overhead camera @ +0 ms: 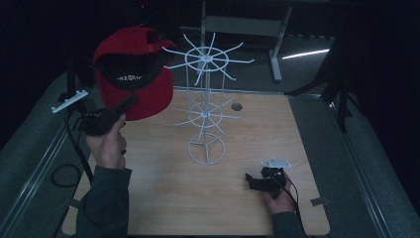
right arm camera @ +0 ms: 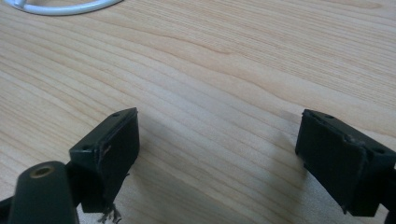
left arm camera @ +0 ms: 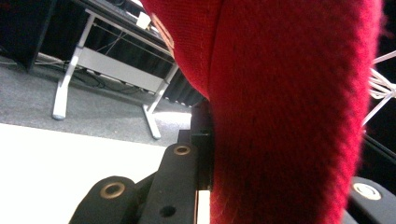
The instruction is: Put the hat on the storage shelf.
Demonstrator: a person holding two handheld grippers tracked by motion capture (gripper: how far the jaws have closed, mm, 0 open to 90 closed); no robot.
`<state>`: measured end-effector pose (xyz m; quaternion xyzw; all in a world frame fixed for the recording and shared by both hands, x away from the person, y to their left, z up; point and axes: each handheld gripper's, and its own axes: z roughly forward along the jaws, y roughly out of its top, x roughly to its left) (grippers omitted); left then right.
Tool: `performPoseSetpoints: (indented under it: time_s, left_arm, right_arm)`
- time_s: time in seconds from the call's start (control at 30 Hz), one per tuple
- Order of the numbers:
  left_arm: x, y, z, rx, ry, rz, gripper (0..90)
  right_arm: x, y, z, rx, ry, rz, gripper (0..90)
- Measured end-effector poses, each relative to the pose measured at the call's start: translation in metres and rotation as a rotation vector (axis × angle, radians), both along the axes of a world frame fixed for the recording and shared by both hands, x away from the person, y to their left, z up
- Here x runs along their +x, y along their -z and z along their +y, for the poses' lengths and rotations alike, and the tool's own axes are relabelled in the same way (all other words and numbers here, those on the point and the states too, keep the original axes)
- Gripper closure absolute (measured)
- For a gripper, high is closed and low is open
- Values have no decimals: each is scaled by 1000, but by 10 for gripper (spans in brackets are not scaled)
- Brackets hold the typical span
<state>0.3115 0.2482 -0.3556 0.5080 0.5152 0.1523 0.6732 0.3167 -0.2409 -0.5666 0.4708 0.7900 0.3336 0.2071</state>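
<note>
Inside, the red cap's [overhead camera: 143, 94] white lettering, unreadable.

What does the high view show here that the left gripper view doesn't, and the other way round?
The high view alone gives the whole layout: the white wire rack standing on the wooden table, and the right gripper low over the tabletop. The left gripper view alone gives the close grip: the red knit fabric pinched between the left gripper's jaws, with a grey desk frame on the floor behind. Both show the red cap held up by the left gripper and some white rack wires.
</note>
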Motion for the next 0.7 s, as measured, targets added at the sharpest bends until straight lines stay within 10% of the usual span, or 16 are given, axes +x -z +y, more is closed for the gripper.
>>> performPoseSetpoints:
  time_s: [0.7]
  left_arm:
    - [-5, -3, -1, -16, 6, -39, 834]
  right_arm:
    - [0, 0, 0, 0, 0, 0, 134]
